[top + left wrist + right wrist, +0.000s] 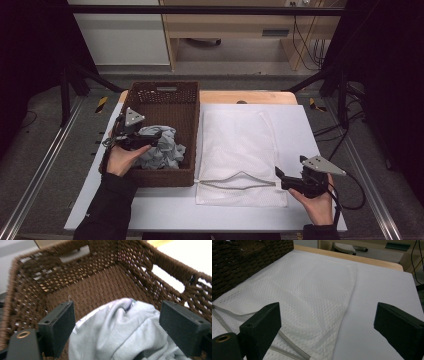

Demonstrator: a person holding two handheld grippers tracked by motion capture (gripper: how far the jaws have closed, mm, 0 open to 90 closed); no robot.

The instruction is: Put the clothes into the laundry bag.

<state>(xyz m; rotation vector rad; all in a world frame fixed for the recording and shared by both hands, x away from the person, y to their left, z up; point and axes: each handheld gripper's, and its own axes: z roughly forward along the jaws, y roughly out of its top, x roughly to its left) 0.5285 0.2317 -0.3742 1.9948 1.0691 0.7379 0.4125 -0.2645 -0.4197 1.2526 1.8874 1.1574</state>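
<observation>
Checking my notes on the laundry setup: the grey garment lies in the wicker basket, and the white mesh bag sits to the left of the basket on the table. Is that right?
Not quite. The white mesh bag lies to the right of the wicker basket, not the left, as the high view shows. The grey garment is indeed in the basket.

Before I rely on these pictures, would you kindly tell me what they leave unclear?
- Grey garment: the lower part is hidden behind the basket wall in the high view and cut by the bottom edge in the left gripper view.
- Mesh bag: any contents can't be made out through the mesh.
- Left gripper: whether its fingers touch the cloth is uncertain.
</observation>
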